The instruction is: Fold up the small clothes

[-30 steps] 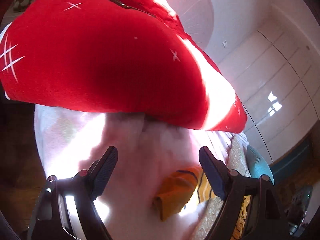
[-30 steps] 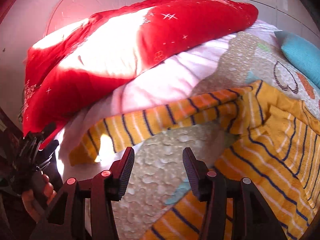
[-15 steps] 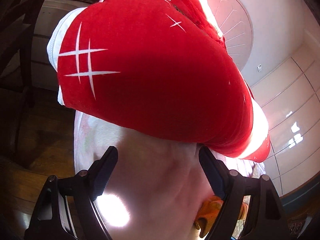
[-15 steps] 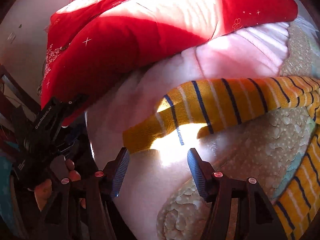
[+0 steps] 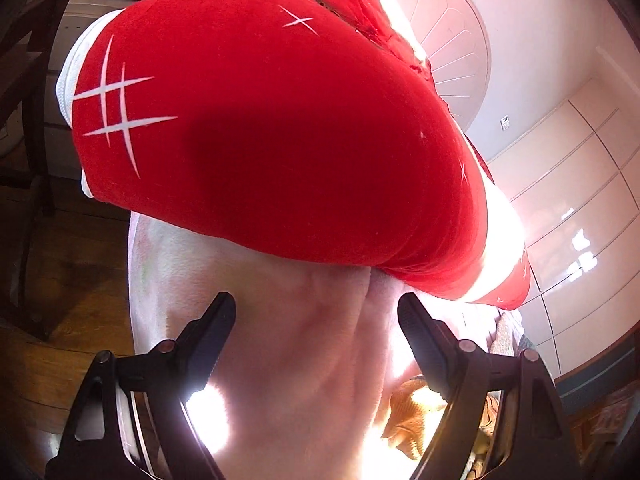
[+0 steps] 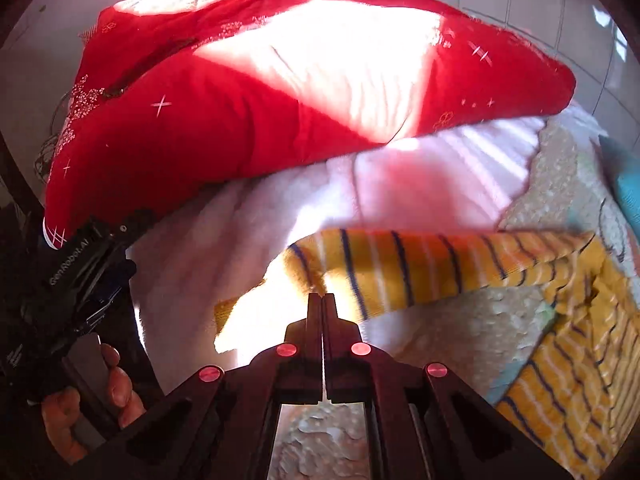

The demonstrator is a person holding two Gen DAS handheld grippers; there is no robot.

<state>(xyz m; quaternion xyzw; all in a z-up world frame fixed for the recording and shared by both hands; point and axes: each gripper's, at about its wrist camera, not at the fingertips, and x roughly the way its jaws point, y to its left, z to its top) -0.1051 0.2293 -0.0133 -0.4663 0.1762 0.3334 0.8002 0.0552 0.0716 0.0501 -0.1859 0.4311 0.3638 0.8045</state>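
Right wrist view: your right gripper sits at lower centre with its jaws pressed together. Whether cloth is pinched between them is hidden by glare. The yellow striped garment starts just above the tips. One sleeve stretches as a long band from centre frame to the right edge, its cuff end pointing left toward the tips. The body of the garment spreads down the lower right, lying on a textured quilt. Above it a white blanket rises to a big red pillow filling the upper frame. At lower left your left hand holds the other tool.

Left wrist view: your left gripper is spread wide, holding nothing, aimed at the blanket under the pillow. A scrap of the garment shows at lower right, beside the right finger.
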